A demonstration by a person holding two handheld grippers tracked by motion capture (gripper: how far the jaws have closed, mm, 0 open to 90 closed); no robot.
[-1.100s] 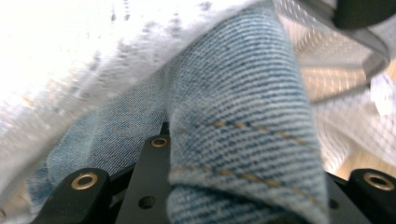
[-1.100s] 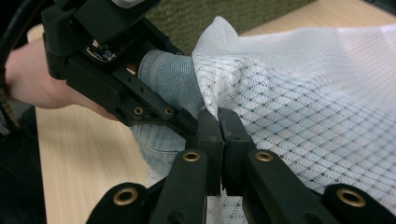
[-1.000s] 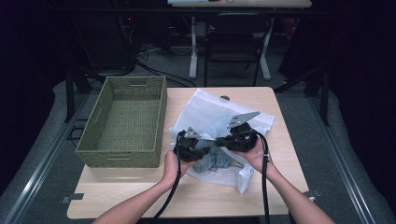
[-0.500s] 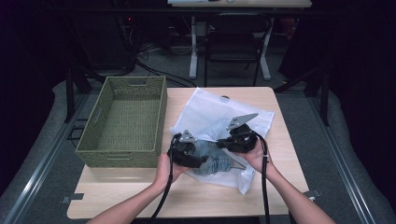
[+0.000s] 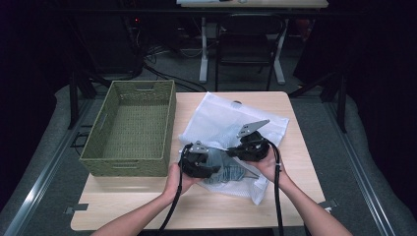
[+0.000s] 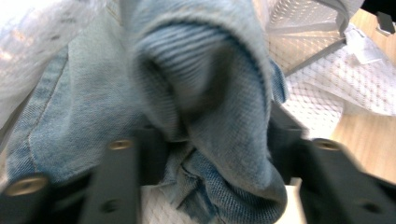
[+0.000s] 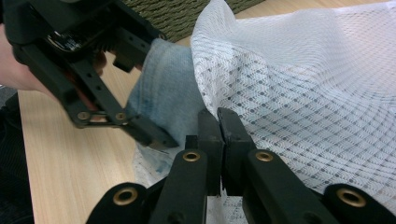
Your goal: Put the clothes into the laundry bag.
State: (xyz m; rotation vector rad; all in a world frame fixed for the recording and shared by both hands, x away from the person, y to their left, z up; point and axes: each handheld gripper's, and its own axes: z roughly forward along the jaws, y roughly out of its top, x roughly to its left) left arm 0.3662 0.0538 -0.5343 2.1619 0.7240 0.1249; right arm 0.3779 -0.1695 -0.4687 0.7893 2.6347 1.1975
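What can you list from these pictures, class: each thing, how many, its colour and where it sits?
Table: one, light wood, centre of the high view.
Basket: one, olive green, woven, on the table's left part.
Mesh bag: one, white, lying right of the basket.
Denim garment: one, light blue, at the bag's near edge, partly under the mesh.
Desk: one, pale top with white legs, beyond the table.
Chair: one, black, under that desk.
Left gripper: one, black, its jaws around a fold of the denim garment.
Right gripper: one, black, shut on the mesh bag.
Hands: two, one on each gripper, forearms entering from the bottom.
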